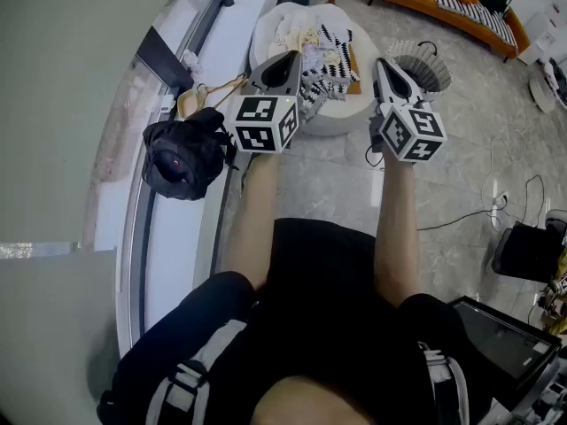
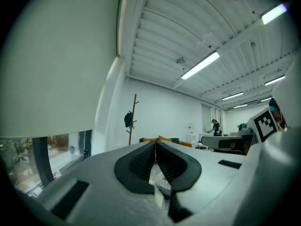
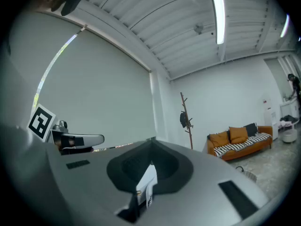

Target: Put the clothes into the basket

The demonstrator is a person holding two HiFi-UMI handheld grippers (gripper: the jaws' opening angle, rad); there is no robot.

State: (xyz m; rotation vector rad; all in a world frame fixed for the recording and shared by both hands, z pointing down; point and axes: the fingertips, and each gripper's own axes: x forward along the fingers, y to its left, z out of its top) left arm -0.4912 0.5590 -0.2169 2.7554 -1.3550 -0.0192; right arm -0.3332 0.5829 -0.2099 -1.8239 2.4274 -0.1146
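In the head view a round white basket (image 1: 332,118) stands on the floor ahead, holding a pile of clothes (image 1: 314,47), white ones and a black-and-white patterned one. My left gripper (image 1: 293,57) hovers level over the basket's left part, jaws shut and empty. To the right, my right gripper (image 1: 383,64) hangs level just past the basket's right rim, also shut with nothing held. In the left gripper view the left gripper (image 2: 155,142) shows its jaws pressed together, and the right gripper (image 3: 151,150) looks the same in its own view. Both point across the room.
A black bundle (image 1: 182,158) and a wooden hanger (image 1: 213,91) lie on the white window ledge (image 1: 173,237) at left. A small ribbed grey bin (image 1: 423,67) stands right of the basket. An orange striped sofa (image 1: 452,3) is at the back; cables (image 1: 496,202) trail on the floor right.
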